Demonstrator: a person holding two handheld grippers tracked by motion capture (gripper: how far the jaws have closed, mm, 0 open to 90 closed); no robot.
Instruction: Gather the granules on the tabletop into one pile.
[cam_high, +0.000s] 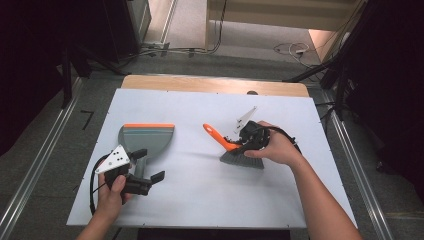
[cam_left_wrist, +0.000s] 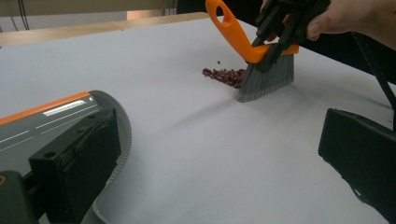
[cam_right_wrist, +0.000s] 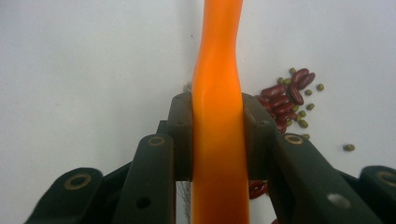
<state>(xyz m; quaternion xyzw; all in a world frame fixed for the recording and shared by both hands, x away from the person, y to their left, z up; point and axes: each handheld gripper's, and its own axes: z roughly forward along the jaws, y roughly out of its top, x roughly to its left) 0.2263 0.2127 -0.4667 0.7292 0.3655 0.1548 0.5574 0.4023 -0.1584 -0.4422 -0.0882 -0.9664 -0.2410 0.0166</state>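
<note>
Dustpan (cam_high: 146, 138) lies left of brush (cam_high: 240, 150); beans (cam_left_wrist: 225, 76) between.

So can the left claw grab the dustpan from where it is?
Probably yes. The left claw stands open around the dustpan handle on the table, with nothing blocking it; the brush is far off.

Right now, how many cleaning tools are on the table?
2. An orange-handled brush stands right of centre, clamped in the right gripper beside a pile of beans. A grey dustpan lies left of centre.
</note>
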